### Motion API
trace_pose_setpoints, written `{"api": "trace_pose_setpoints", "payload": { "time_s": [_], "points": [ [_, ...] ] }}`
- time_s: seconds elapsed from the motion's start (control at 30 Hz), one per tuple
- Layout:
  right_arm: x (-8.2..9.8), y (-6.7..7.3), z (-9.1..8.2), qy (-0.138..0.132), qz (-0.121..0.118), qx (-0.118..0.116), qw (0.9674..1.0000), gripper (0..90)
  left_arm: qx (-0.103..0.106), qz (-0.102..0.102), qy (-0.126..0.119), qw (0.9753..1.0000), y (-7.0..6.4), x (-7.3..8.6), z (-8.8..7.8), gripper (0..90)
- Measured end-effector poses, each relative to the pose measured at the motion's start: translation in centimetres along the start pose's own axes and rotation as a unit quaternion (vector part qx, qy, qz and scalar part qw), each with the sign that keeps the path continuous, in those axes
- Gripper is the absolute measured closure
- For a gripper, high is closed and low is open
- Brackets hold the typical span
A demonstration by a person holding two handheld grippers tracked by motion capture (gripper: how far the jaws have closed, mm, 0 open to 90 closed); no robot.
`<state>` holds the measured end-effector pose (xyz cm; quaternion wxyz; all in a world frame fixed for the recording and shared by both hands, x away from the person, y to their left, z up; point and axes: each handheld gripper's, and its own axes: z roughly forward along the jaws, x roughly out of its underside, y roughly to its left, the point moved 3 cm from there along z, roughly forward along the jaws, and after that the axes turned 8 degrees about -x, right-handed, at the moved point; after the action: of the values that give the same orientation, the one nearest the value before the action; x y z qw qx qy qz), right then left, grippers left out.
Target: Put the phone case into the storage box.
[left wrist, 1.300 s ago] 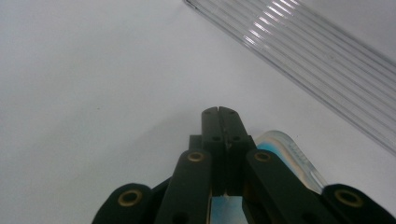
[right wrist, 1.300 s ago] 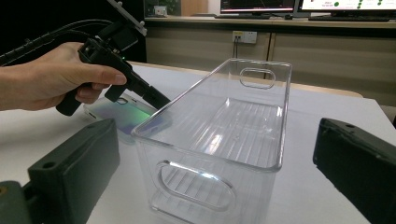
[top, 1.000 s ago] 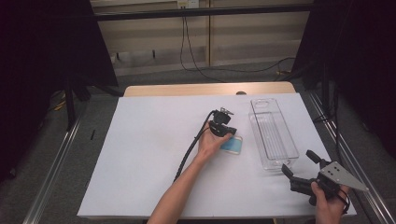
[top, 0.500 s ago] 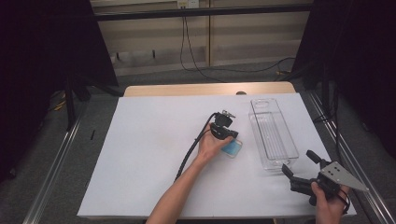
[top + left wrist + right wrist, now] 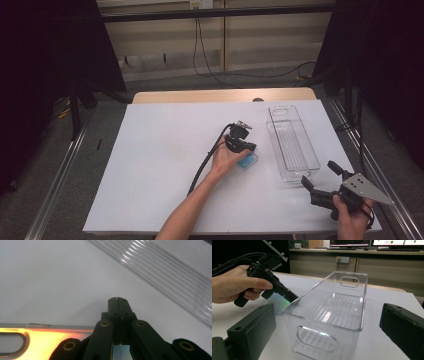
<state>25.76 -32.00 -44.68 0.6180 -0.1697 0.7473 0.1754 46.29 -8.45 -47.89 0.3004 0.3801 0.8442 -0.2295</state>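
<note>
A thin light-blue flat piece lies on the white table, left of a long clear plastic bin. My left gripper is over it with its jaws shut, tips down by the piece's far edge. In the left gripper view the shut jaws point at bare table, and a shiny strip of the piece glows orange under them; nothing shows between the tips. My right gripper is open at the front right, facing the bin's near end. There the left gripper touches the shimmering flat piece.
The white table top has broad free room on its left half. The bin holds nothing. A black cable trails from the left gripper along the forearm. Metal rails run beside the table's left and right edges.
The left hand and gripper have drawn slightly toward the person, and the blue piece has shifted with them. The right gripper has stayed in place, still open.
</note>
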Motion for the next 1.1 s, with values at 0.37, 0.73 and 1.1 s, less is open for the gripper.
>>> {"api": "trace_pose_setpoints", "payload": {
  "time_s": [0.37,0.73,1.1],
  "points": [
    [0.0,0.0,0.0,-0.001,-0.001,0.001,1.0,0.0,0.009,0.014,0.01,0.9998,-0.1,0.4,-0.6,90.0],
    [0.0,0.0,0.0,0.0,-0.001,0.0,1.0,0.0,0.02,0.017,0.004,0.9996,-1.0,0.9,-0.6,90.0],
    [0.0,0.0,-0.1,-0.002,0.0,0.0,1.0,0.0,0.027,0.023,0.013,0.9993,-1.3,1.1,-0.8,90.0]
  ]
}}
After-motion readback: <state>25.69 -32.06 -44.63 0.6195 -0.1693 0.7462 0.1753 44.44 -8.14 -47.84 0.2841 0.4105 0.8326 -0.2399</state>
